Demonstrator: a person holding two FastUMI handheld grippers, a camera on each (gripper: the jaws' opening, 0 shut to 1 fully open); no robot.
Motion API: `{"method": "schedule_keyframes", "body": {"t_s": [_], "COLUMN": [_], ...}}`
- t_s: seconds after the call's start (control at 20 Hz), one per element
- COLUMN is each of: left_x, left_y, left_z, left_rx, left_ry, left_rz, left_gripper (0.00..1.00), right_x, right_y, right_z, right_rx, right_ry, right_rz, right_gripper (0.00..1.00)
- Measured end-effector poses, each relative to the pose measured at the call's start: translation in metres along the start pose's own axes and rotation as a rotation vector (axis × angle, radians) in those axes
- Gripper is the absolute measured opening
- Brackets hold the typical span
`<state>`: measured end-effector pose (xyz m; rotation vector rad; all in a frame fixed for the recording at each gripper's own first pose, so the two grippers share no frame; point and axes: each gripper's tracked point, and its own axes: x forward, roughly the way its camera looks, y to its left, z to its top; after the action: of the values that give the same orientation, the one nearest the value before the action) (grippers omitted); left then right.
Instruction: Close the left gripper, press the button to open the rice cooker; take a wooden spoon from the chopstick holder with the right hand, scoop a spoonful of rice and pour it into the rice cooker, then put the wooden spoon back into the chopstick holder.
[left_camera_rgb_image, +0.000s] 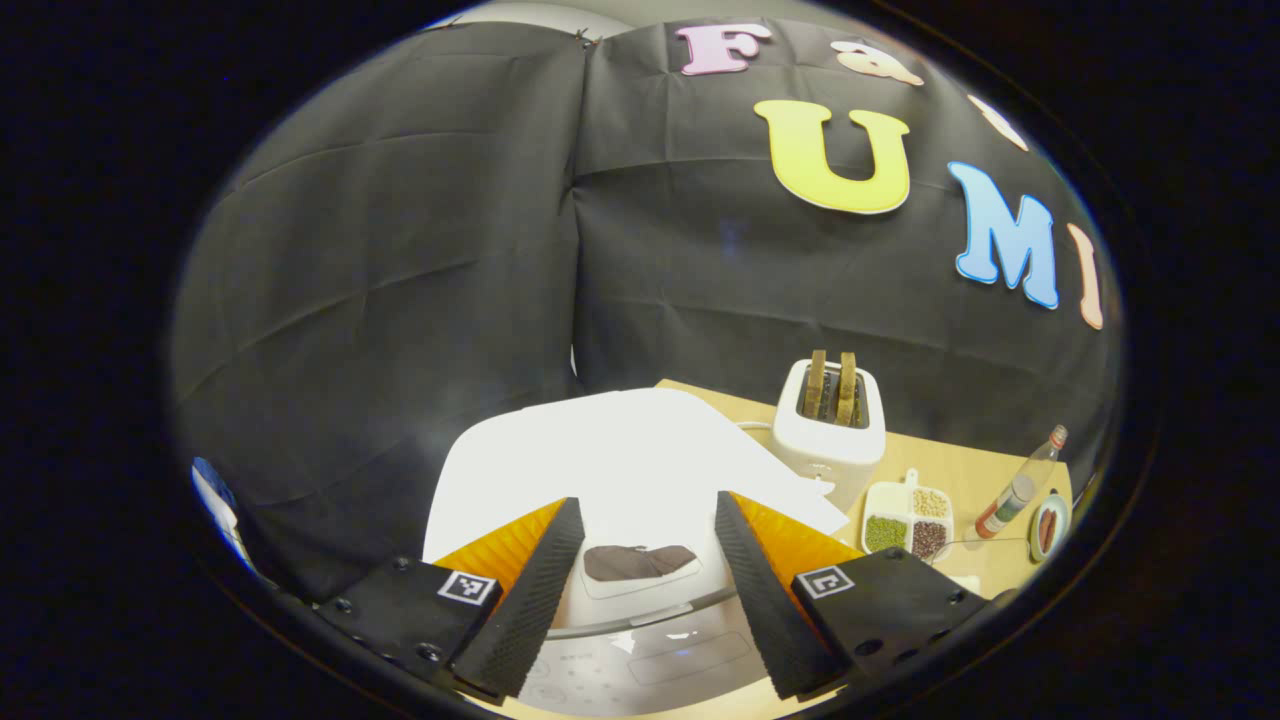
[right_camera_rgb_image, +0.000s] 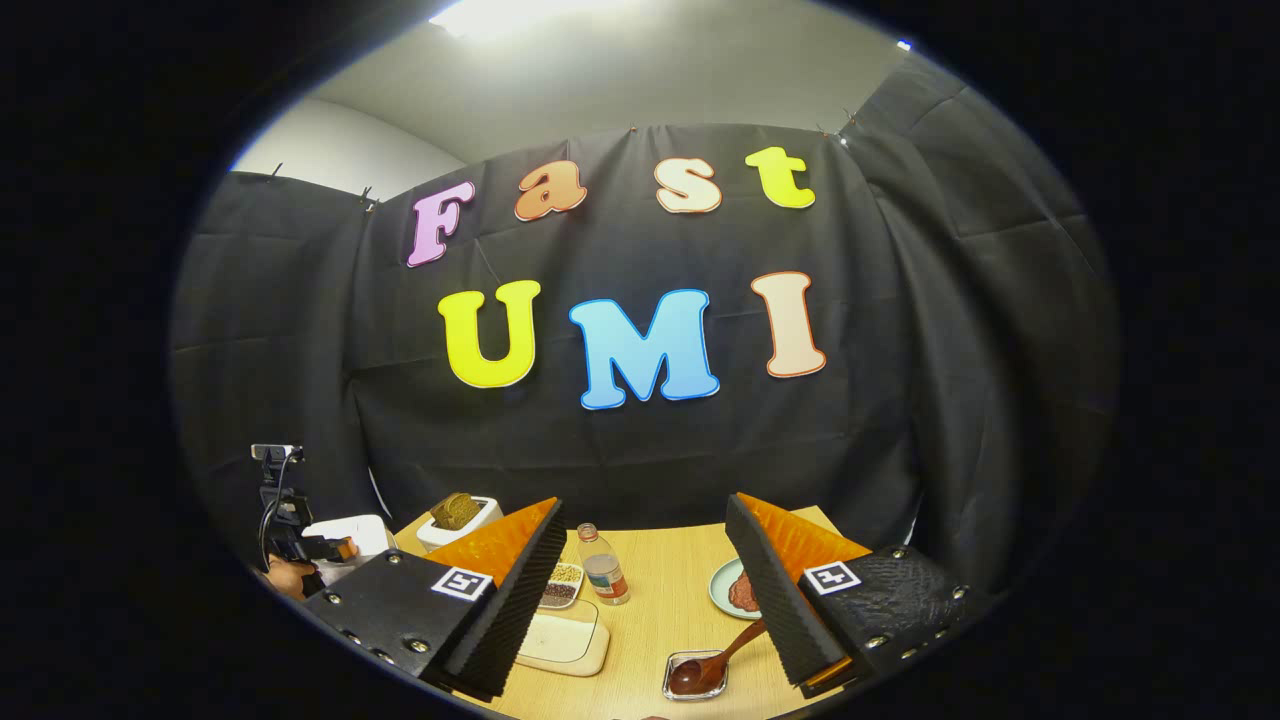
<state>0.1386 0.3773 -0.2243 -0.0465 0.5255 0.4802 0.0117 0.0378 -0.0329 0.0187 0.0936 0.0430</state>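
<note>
The white rice cooker (left_camera_rgb_image: 620, 455) lies close below my left gripper (left_camera_rgb_image: 648, 503), its lid down. A dark brown patch on its button (left_camera_rgb_image: 640, 562) shows between the fingers, which stand wide apart, open and touching nothing. My right gripper (right_camera_rgb_image: 643, 505) is open above the wooden table (right_camera_rgb_image: 660, 610). A wooden spoon (right_camera_rgb_image: 712, 662) rests with its bowl in a small clear dish (right_camera_rgb_image: 690, 688); its handle runs up behind the right finger without being held. A cream rectangular container (right_camera_rgb_image: 562, 640) lies by the left finger. The rice cooker (right_camera_rgb_image: 345, 532) is also at far left, with a hand holding the left gripper (right_camera_rgb_image: 290, 555).
A white toaster (left_camera_rgb_image: 830, 425) with two slices of bread stands behind the cooker. Beside it are a divided dish of beans (left_camera_rgb_image: 908, 520), a bottle (left_camera_rgb_image: 1020, 485) and a small plate (left_camera_rgb_image: 1048, 525). The bottle (right_camera_rgb_image: 603, 565) and plate (right_camera_rgb_image: 738, 590) stand mid-table.
</note>
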Motion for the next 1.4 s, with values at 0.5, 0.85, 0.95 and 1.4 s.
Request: {"method": "schedule_keyframes", "body": {"t_s": [0.5,0.85,0.95,1.4], "left_x": [0.004,0.005,0.005,-0.044], "left_y": [-0.001,0.0,-0.001,-0.029], "left_z": [-0.014,-0.017,-0.016,0.047], "left_rx": [0.009,-0.006,0.005,-0.033], "left_ry": [0.035,0.073,0.079,-0.095], "left_rz": [-0.009,-0.015,-0.019,-0.123], "left_gripper": [0.99,0.95,0.9,0.94], "right_x": [0.001,-0.002,-0.004,-0.017], "right_y": [0.0,0.001,0.002,-0.023], "right_z": [-0.007,-0.011,-0.011,-0.004], "right_rx": [0.03,0.031,0.032,0.034], "right_ry": [0.02,0.036,0.033,0.011], "right_rz": [-0.004,0.0,0.004,-0.01], "right_gripper": [0.98,0.98,0.98,0.97]}}
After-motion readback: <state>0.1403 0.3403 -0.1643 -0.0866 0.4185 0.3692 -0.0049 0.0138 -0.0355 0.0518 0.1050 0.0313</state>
